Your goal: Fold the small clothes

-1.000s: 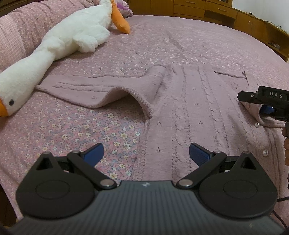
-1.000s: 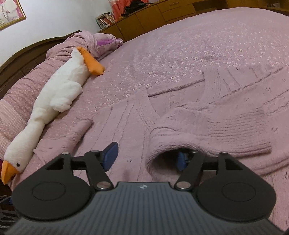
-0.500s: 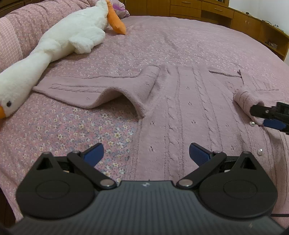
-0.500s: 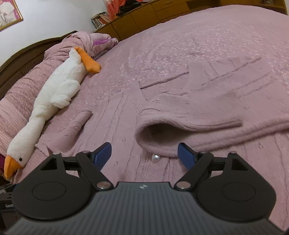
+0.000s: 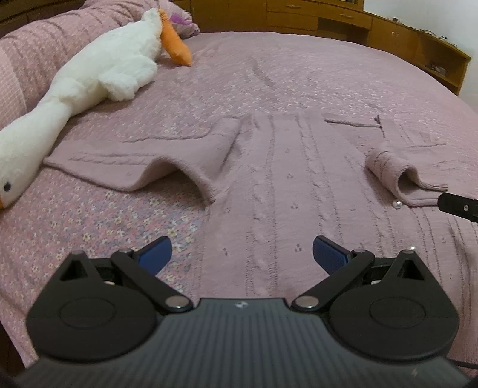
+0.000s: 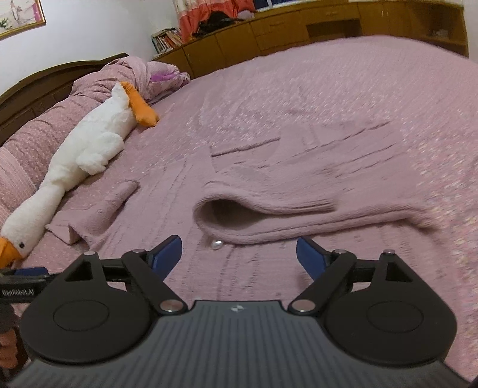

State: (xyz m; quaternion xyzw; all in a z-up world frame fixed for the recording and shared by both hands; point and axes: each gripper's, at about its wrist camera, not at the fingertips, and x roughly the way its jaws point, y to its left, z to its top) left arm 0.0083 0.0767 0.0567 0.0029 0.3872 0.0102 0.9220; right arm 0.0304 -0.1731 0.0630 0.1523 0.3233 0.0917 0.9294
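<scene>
A pink cable-knit cardigan [image 5: 286,185] lies flat on the bed, also seen in the right wrist view [image 6: 269,268]. Its left sleeve [image 5: 143,161] stretches out to the left. Its right sleeve [image 6: 269,206] is folded in over the body, cuff open toward me; it shows in the left wrist view [image 5: 400,176]. My left gripper [image 5: 242,253] is open and empty above the hem. My right gripper [image 6: 239,252] is open and empty, just short of the folded sleeve. A pearl button [image 6: 216,244] lies by the cuff.
A white plush goose [image 5: 89,80] with orange beak and feet lies at the left of the pink floral bedspread [image 5: 104,226]; it also shows in the right wrist view [image 6: 80,158]. Wooden cabinets [image 5: 358,24] line the far wall. A dark headboard [image 6: 44,86] stands behind the pillows.
My right gripper let go of the right sleeve, which now lies folded over the cardigan body, and drew back. My left gripper pulled back a little and stayed open.
</scene>
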